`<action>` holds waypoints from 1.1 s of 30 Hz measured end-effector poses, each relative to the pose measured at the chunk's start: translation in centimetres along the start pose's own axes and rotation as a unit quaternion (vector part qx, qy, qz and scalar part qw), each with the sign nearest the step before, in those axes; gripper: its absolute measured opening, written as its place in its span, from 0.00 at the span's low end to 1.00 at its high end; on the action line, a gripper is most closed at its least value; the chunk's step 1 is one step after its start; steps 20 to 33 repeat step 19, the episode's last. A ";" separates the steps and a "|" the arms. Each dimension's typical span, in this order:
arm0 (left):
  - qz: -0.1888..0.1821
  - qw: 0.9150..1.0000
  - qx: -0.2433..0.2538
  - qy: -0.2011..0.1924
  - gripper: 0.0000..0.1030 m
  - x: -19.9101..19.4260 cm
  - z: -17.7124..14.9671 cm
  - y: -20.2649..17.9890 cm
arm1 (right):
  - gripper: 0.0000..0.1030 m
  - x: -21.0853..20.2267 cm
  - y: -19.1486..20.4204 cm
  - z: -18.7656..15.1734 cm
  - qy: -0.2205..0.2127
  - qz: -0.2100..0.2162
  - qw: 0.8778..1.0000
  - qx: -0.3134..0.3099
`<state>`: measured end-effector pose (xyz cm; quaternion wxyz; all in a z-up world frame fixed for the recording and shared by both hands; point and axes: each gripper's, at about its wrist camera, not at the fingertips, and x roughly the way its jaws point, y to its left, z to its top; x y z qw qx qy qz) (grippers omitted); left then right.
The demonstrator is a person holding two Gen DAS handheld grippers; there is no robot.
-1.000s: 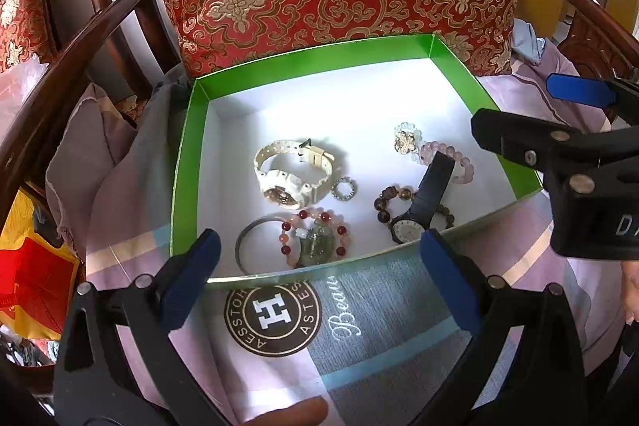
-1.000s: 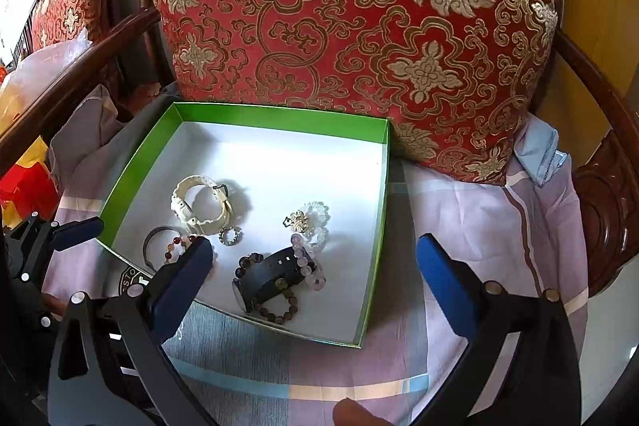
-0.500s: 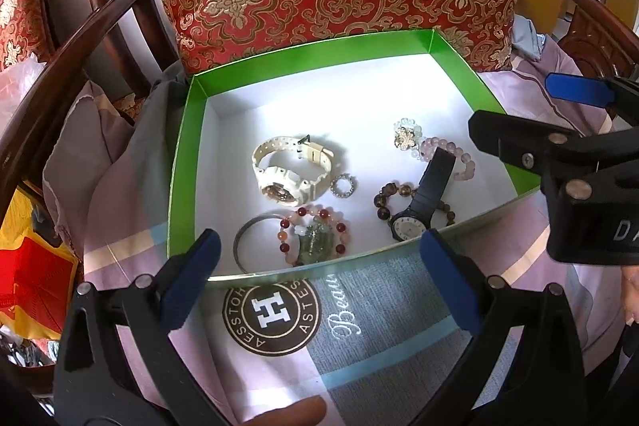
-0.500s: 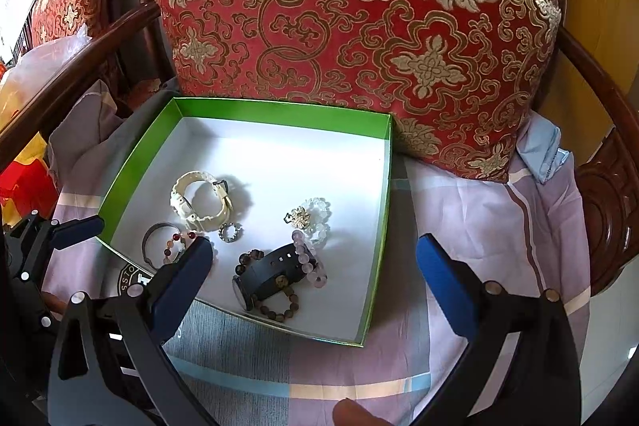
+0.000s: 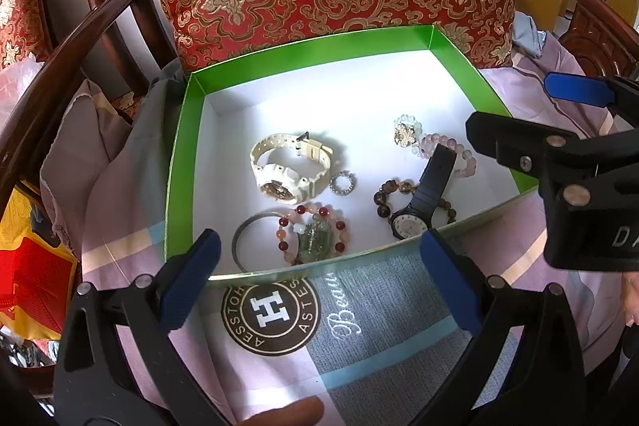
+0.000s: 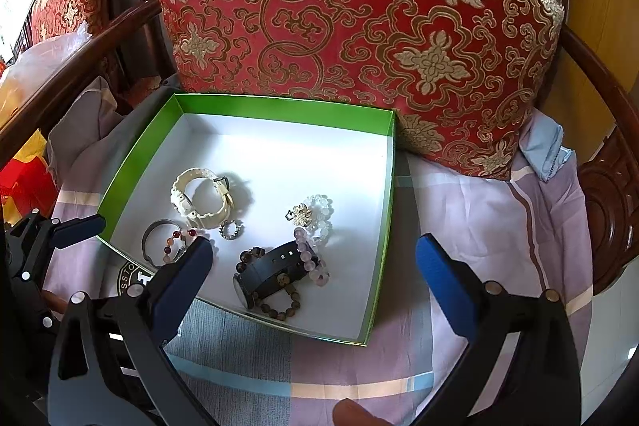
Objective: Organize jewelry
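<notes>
My left gripper (image 5: 319, 282) spread wide, empty, at near wall of green box (image 5: 303, 50). My right gripper (image 6: 315, 286) likewise spread, empty. Jewelry all inside box: white watch (image 5: 289, 168) at centre, black watch (image 5: 423, 200) right of it, tangled with beads. Best come straight down, pinch strap only.

Both wrist views look down, near; share green box (image 5: 181, 162).
</notes>
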<state>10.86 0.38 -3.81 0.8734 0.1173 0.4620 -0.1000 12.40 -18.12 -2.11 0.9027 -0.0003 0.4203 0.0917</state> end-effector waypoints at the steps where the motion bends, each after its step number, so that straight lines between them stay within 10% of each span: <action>1: 0.000 1.000 0.000 0.000 0.98 0.0 0.0 0.0 | 0.99 0.0 0.0 0.0 0.000 0.000 1.000 0.000; 33: 0.003 1.000 -0.015 -0.009 0.98 -0.5 0.1 1.1 | 0.99 -1.4 -6.8 1.3 -0.061 -0.093 0.993 0.048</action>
